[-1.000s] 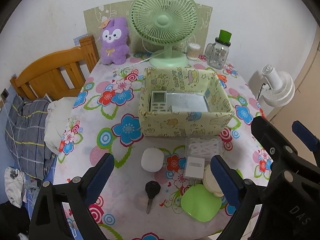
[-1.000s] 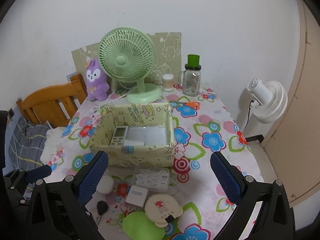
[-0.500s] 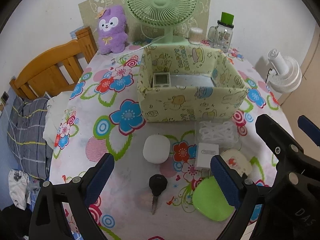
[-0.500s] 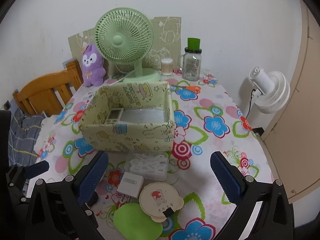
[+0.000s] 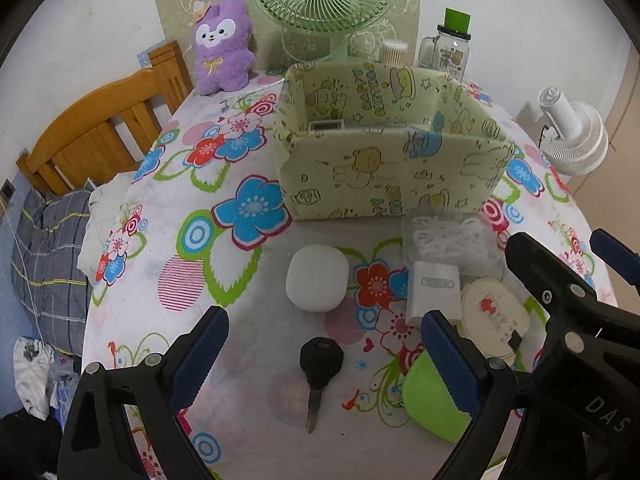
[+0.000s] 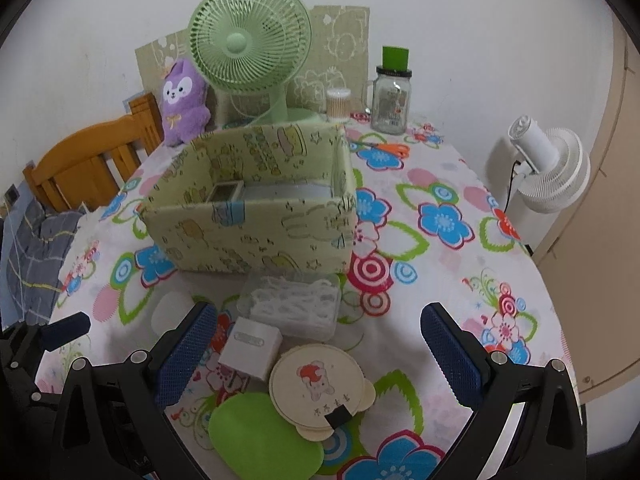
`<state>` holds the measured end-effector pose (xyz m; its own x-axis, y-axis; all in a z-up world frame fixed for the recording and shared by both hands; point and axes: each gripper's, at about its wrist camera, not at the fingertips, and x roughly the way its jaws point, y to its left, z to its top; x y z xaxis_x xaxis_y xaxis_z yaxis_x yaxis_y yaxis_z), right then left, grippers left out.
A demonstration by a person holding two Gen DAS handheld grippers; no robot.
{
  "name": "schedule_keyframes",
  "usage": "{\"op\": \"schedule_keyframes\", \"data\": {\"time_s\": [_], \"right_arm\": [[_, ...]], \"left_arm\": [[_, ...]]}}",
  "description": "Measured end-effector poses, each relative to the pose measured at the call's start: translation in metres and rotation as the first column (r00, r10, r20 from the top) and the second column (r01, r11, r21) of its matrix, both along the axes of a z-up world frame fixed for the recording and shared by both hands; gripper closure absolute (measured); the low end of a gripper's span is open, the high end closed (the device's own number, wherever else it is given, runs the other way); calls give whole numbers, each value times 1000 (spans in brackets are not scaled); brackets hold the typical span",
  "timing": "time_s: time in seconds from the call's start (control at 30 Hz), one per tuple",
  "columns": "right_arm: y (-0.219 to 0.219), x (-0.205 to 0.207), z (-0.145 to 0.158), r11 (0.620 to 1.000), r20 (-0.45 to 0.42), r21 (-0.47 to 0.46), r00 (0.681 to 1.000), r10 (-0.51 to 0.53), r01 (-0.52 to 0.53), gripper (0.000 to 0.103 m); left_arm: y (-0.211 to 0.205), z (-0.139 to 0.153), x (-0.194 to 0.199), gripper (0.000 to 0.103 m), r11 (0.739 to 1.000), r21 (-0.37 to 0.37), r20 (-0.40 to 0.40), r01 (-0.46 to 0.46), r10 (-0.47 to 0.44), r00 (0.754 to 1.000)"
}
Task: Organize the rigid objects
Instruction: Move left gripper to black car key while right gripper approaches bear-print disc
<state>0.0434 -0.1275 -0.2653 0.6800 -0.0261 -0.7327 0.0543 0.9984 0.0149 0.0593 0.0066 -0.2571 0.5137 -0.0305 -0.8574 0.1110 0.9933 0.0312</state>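
Both grippers are released, holding nothing. The left gripper [image 5: 324,350] hangs over the key [image 5: 320,368] on the counter [image 5: 160,240], near the white case [image 5: 317,278]. The right gripper [image 6: 318,340] hangs over the white box [image 6: 251,347] and round card [image 6: 316,386], in front of the bin [image 6: 256,236].

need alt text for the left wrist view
The open left gripper hovers over a black key on a floral table, near a white rounded case and a green case. A patterned storage box stands beyond.
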Motion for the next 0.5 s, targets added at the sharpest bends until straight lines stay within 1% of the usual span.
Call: {"op": "schedule_keyframes", "data": {"time_s": [0.17, 0.33, 0.5], "right_arm": [[3, 0, -13, 1000, -19, -10, 1000, 1, -1, 0], [7, -1, -24, 1000, -33, 5, 999, 2, -2, 0], [13, -2, -37, 1000, -58, -4, 998, 20, -20, 0]], "left_arm": [[0, -13, -3, 5, 1000, -3, -14, -1, 1, 1000], [0, -24, -8, 5, 1000, 29, -21, 0, 0, 1000], [7, -36, -12, 5, 1000, 13, -37, -15, 15, 999]]}}
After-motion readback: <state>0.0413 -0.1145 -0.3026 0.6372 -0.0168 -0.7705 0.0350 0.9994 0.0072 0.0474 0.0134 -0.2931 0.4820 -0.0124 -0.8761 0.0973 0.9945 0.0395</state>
